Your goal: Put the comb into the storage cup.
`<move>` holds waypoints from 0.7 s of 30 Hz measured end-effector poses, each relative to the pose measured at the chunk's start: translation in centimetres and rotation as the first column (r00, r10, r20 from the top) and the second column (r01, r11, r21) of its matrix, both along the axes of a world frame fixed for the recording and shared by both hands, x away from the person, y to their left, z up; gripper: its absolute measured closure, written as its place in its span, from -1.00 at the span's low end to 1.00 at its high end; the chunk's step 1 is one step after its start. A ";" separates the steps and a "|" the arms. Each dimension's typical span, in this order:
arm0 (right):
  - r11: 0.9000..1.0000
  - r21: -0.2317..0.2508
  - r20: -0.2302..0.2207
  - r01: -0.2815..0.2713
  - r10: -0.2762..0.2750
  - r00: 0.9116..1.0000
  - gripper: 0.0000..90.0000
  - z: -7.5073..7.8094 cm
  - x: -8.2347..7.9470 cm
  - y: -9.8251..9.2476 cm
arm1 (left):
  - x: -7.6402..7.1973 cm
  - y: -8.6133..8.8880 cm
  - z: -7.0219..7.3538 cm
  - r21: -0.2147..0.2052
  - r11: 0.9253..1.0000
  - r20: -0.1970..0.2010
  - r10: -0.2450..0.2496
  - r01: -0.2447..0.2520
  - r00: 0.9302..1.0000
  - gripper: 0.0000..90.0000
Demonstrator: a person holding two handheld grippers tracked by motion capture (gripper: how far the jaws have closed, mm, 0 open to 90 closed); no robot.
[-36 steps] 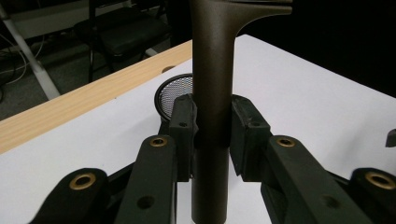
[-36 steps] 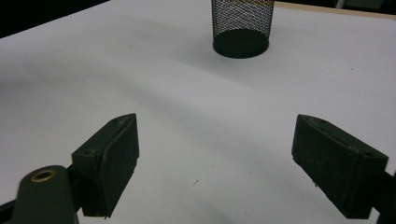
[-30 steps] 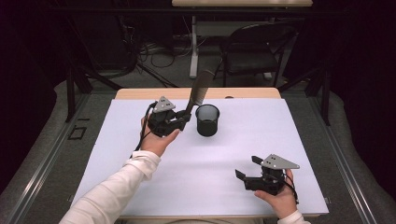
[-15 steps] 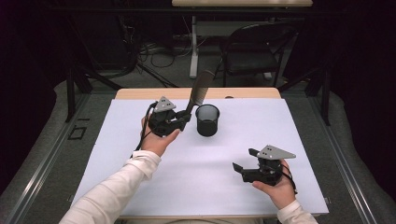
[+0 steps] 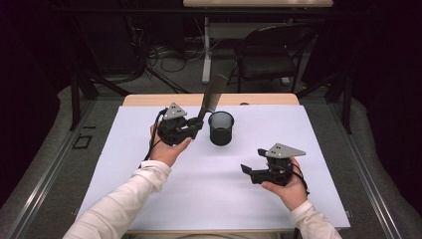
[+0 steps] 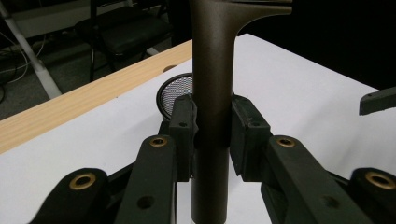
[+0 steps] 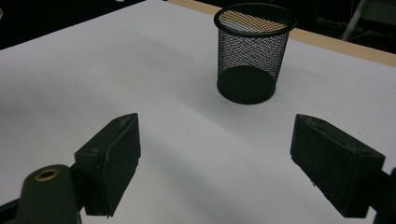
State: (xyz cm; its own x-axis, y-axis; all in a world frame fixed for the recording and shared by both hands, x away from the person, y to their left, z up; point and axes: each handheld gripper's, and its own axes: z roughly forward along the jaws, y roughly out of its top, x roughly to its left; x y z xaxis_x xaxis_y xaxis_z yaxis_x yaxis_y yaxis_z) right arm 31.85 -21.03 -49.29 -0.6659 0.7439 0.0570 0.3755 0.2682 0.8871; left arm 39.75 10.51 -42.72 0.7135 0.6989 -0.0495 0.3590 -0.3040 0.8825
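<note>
Your right gripper, jaws spread and empty, has shifted up-table since a second ago. Bare white sheet lies between it and the mesh cup. Just left of the cup, your left gripper pinches the comb, upright, unmoved.

The comb is cut off at the top edge in the left gripper view, so its teeth can't be seen. It hides part of the cup behind it. The cup's bottom is hidden too.
</note>
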 end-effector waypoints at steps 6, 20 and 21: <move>1.000 0.003 -0.008 0.000 0.000 1.000 -0.64 0.5 0.9 0.6 | 0.0 0.0 0.0 -0.003 1.000 0.000 0.001 -0.001 1.000 0.61; 1.000 0.024 -0.032 -0.008 0.008 0.999 -0.62 2.0 2.9 1.7 | 0.0 0.1 0.1 -0.010 1.000 0.002 0.003 -0.003 1.000 0.61; 1.000 0.022 -0.029 -0.009 0.009 1.000 -0.62 2.1 3.1 1.8 | 0.0 0.1 0.1 -0.008 1.000 0.002 0.003 -0.003 1.000 0.61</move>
